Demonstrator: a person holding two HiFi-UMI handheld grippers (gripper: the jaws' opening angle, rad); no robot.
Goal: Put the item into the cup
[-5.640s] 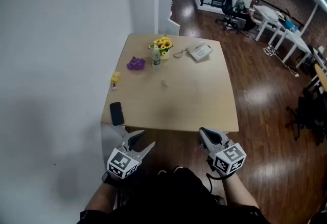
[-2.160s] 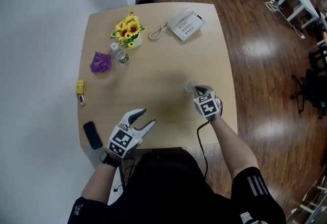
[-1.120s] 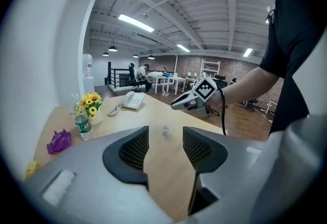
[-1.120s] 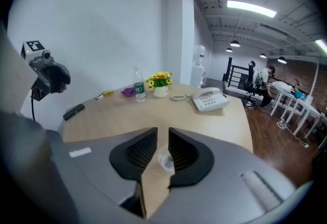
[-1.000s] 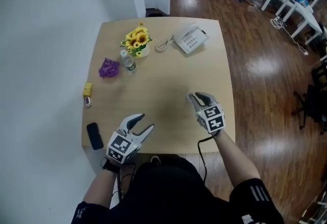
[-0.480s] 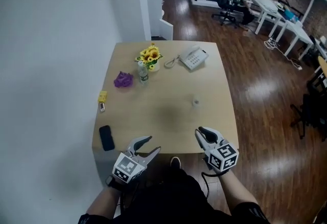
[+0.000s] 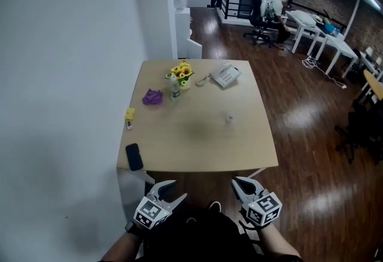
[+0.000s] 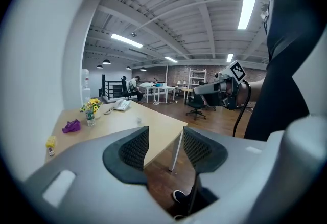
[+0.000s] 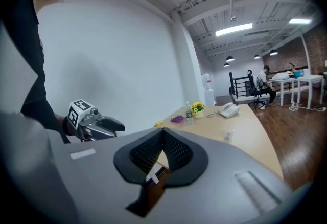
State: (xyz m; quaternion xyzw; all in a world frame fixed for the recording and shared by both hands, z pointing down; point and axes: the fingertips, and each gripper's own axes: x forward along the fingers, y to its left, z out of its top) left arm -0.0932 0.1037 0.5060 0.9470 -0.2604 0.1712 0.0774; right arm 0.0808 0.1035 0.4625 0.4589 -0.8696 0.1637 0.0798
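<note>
The cup [image 7: 229,118] stands upright on the table [image 7: 197,150], right of centre, alone and well apart from everything else. It is clear and too small in every view for me to tell whether anything lies in it. The task names no particular item. The loose candidates I see sit along the left side: a purple lump [image 7: 152,97] beside the bottle [image 7: 175,93], a small yellow piece [image 7: 129,114] near the left edge, and a black phone [image 7: 134,157] at the near left corner. The flowers [image 7: 181,71] and the desk telephone [image 7: 226,76] stand at the far end.

The right gripper [image 7: 241,182] is clenched, its pads meeting at the tips with nothing between them. The left gripper [image 7: 173,190] is released, jaws apart and empty. Both hang off the table's near edge, close to my body, well apart from the cup and from every candidate.

My judgement is that no step is in hand at this moment. Either the item is already in the cup or the pick has not begun, and these views do not settle which.

If the pick is outstanding, the next move calls for:
- bringing one gripper over the table to the chosen item;
- opening the right one first, if I use it;
- closing on the item and carrying it across to the cup;
- releasing from directly above the rim, since a light clear cup looks likely to tip if nudged.
</note>
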